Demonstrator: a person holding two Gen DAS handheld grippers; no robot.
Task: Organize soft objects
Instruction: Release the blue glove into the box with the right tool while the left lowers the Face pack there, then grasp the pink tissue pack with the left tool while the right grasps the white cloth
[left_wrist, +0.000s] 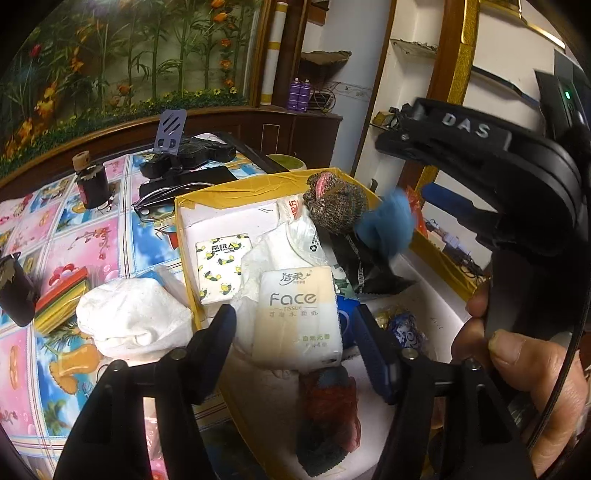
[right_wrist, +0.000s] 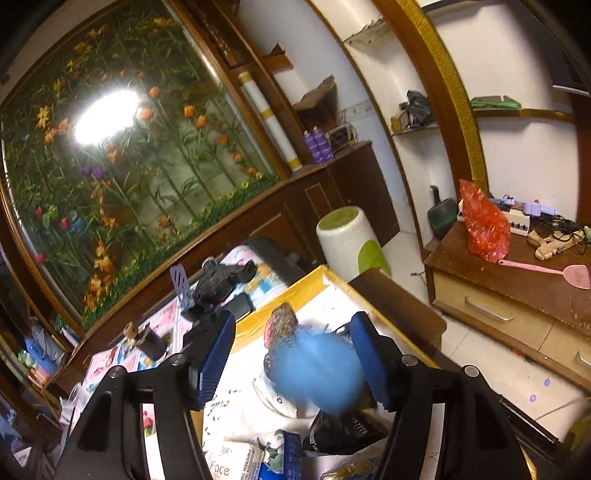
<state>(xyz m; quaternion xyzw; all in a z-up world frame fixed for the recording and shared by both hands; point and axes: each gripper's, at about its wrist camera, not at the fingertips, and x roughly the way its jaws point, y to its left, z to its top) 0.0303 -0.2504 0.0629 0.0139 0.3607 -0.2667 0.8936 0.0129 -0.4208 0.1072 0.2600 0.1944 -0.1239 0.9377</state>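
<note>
Over the yellow-rimmed box, the left gripper stands spread, the Face tissue pack lying loose between its fingers. The right gripper is spread too; a blurred blue fluffy ball sits between its pads, untouched. The box rests on a floral tablecloth beside a flower mural.

Left wrist cam looks steeply down, close over the yellow-rimmed box on the tabletop, w/ the right hand-held gripper at frame right. Right wrist cam tilts shallower — box, then shelves beyond. Both share the box, blue fluffy ball & flower mural.
</note>
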